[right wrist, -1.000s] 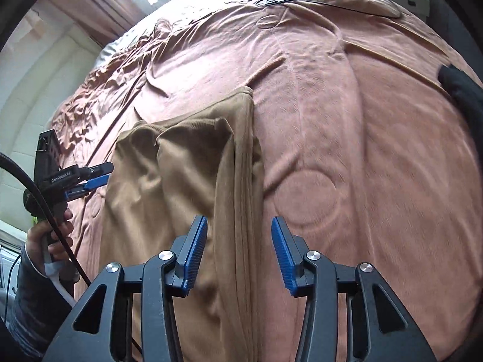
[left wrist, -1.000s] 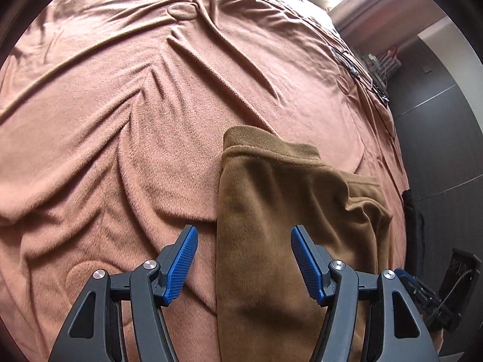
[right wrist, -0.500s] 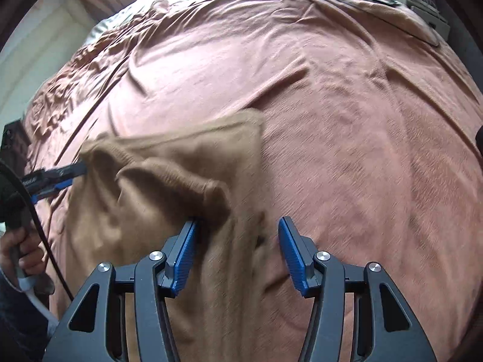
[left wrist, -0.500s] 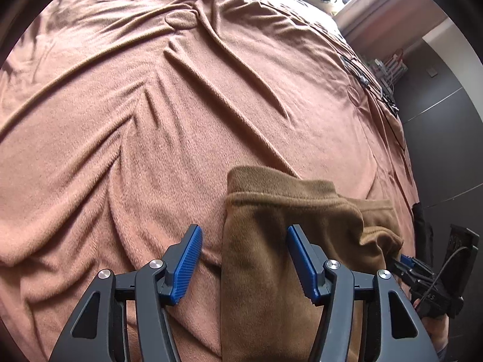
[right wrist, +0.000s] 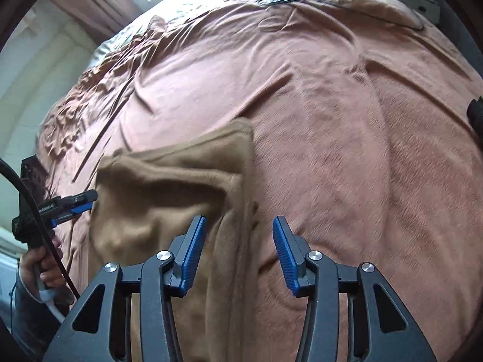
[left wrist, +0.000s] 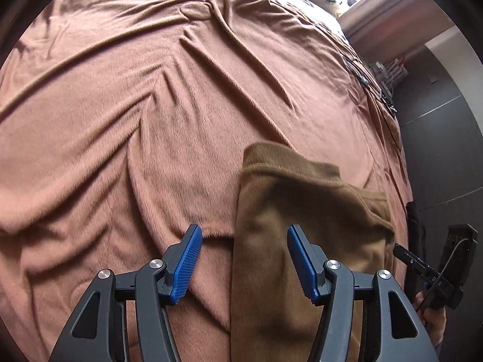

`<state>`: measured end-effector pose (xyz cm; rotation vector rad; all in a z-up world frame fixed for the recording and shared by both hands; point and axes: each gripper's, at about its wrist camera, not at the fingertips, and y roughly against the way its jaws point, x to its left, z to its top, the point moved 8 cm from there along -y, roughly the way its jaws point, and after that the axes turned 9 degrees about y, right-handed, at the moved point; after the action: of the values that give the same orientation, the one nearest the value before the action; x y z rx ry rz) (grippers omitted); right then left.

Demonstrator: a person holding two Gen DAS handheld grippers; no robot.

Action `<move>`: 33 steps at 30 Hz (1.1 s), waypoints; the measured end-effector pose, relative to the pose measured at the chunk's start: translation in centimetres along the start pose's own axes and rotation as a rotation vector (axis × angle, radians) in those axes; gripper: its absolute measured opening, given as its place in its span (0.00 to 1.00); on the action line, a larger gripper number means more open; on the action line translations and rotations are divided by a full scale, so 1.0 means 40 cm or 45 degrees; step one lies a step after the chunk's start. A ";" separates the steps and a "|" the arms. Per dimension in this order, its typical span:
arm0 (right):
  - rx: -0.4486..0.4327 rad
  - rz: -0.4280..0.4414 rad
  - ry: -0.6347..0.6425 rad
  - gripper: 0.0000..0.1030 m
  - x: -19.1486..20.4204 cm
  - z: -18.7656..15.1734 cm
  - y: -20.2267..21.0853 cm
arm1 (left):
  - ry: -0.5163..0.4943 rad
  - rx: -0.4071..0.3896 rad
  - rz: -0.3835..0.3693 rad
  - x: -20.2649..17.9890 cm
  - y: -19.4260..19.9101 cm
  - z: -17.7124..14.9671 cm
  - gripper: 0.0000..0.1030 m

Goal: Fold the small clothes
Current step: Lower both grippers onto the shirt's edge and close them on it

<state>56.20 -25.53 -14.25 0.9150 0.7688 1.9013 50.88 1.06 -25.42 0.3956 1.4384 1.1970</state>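
My left tool [left wrist: 243, 259] hangs released over the left edge of the brown garment [left wrist: 302, 211] lying on the pink bedspread [left wrist: 120, 120]. My right tool [right wrist: 238, 252], just closing slightly, grips nothing above its right edge.

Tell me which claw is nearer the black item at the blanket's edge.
Right. The right claw sits over the edge of the brown garment that faces the black item; the left claw is over the opposite edge, farther off.
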 end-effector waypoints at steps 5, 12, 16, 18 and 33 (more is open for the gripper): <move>0.062 0.088 -0.027 0.43 -0.001 -0.023 -0.032 | 0.033 0.019 -0.032 0.009 -0.003 -0.023 0.59; 0.076 0.240 -0.148 0.43 -0.061 0.017 -0.073 | 0.048 0.071 -0.093 0.003 -0.013 -0.031 0.50; 0.068 0.313 -0.181 0.43 -0.088 0.035 -0.101 | 0.075 0.083 -0.114 0.001 -0.031 -0.021 0.45; 0.061 0.323 -0.175 0.42 -0.094 0.039 -0.110 | 0.061 0.088 -0.109 -0.011 -0.038 -0.020 0.45; 0.037 0.382 -0.164 0.27 -0.144 -0.005 -0.092 | 0.032 0.076 -0.187 -0.023 -0.031 -0.005 0.34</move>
<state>59.66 -29.06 -18.96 1.2142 0.6099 2.0671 51.42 -0.28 -25.97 0.3110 1.5013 1.0467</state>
